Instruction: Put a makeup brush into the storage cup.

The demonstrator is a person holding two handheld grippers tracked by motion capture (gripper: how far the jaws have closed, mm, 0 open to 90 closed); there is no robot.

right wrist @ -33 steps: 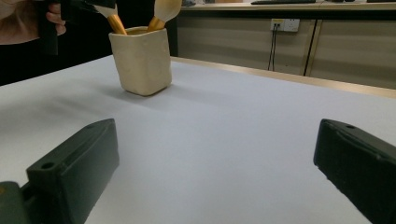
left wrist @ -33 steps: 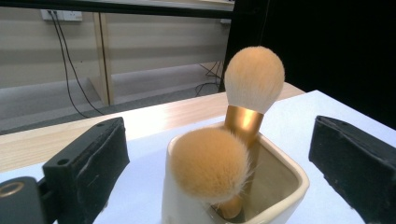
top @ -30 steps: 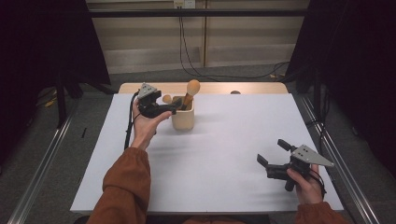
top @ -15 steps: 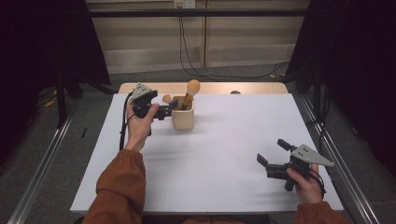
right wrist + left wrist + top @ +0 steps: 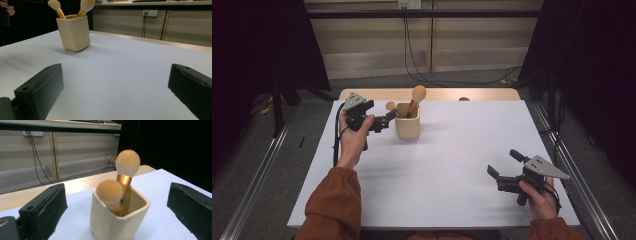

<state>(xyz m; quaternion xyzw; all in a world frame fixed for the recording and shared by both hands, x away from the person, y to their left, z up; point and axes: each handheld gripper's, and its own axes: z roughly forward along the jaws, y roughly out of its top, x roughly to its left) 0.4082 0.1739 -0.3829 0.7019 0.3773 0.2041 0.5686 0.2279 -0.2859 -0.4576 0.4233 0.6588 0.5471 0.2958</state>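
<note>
white surface [image 5: 452, 165], cream cup [image 5: 407, 121] of two brushes [image 5: 416, 96]
left tongs [image 5: 388, 119] have drawn back leftward from the cup, jaws wide; right tongs [image 5: 503, 163] unmoved, wide, well apart.

The table [image 5: 447, 165] has a pale, white-grey top, with a strip of light wood showing along its far edge. One thing stands directly on it: a cream ceramic cup [image 5: 407, 127] with squarish walls, upright toward the far left part of the top. Two brushes [image 5: 117, 192] with soft tan heads and gold ferrules stand in it, leaning apart.
</note>
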